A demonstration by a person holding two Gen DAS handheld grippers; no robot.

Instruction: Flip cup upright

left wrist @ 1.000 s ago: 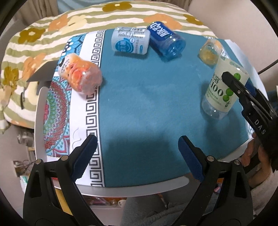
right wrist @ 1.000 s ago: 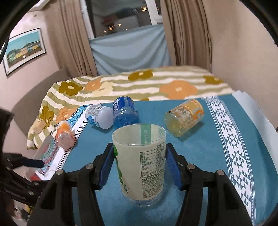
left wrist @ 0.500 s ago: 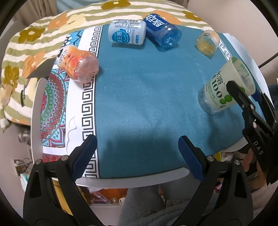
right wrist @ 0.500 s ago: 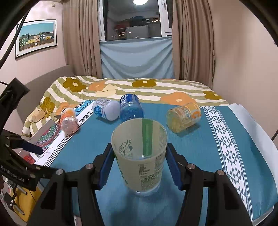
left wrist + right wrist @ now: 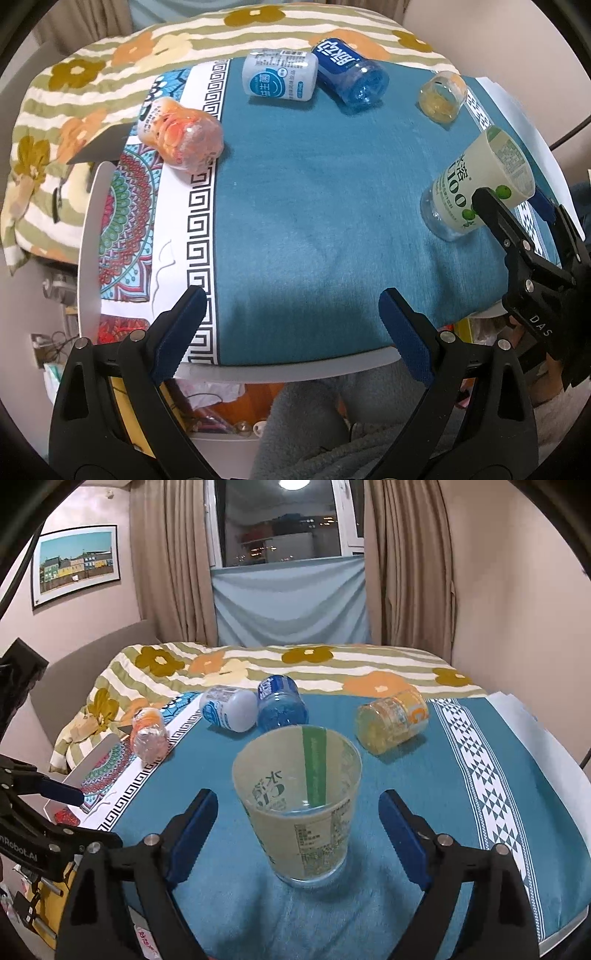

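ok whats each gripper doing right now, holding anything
Left gripper: open, holding nothing.
Right gripper: open, jaws apart on either side of the upright cup, not touching it.

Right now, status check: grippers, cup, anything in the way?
Right gripper open, straddling the pale green cup, not touching. Cup upright on the blue cloth. Left gripper open, empty. Four cups lie sideways behind, well apart.

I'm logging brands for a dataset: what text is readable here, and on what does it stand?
"100", with Chinese characters above: upright green-labelled cup.
"DAS": right gripper's body, seen from the left wrist.
"mRobot.AI", cut off: left gripper's body, seen from the right wrist.
Large "C": orange-labelled cup.
Blue cup: Chinese characters only.
All fine print: too small.
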